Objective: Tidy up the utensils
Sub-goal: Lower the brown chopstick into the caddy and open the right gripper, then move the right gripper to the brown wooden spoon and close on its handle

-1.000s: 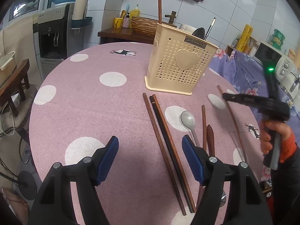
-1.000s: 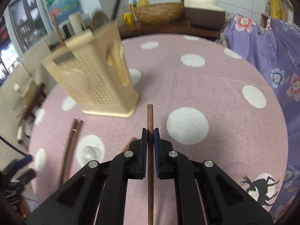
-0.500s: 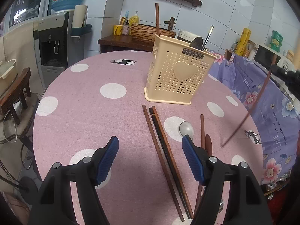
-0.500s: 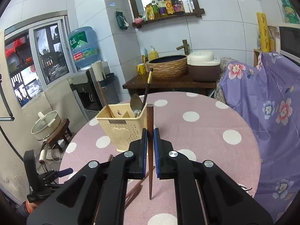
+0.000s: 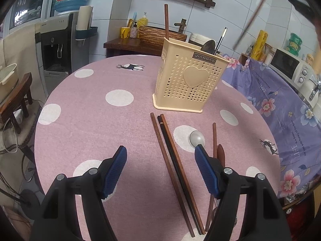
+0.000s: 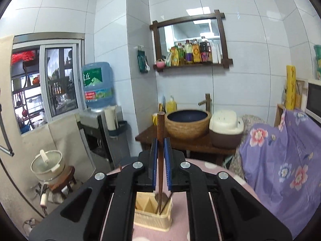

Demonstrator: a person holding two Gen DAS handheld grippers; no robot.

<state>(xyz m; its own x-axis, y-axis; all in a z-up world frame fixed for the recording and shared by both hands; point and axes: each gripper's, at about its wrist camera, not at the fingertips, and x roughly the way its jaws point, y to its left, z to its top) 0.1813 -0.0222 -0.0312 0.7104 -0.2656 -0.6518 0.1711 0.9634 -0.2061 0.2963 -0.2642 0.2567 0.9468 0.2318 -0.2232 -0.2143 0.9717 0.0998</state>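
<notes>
A cream perforated utensil holder (image 5: 188, 80) stands on the pink dotted table (image 5: 100, 124), with a brown chopstick, a spoon and a thin utensil in it. Three chopsticks (image 5: 172, 160), a metal spoon (image 5: 197, 138) and further brown sticks (image 5: 214, 138) lie in front of it. My left gripper (image 5: 160, 170) is open and empty, low over the table above the chopsticks. My right gripper (image 6: 160, 162) is shut on a brown chopstick (image 6: 160, 140), held upright high over the holder (image 6: 152, 208); the chopstick tip hangs above the holder's opening. The held chopstick also shows in the left wrist view (image 5: 250, 18).
A purple floral cloth (image 5: 280, 108) covers furniture right of the table. A wooden counter (image 6: 192, 142) with a woven basin and a rice cooker stands behind. A water dispenser (image 5: 58, 46) and a stool with a pot (image 6: 48, 166) are at the left.
My right gripper has risen with the chopstick and turned it upright, and now hangs above the holder. My left gripper has hardly moved.
</notes>
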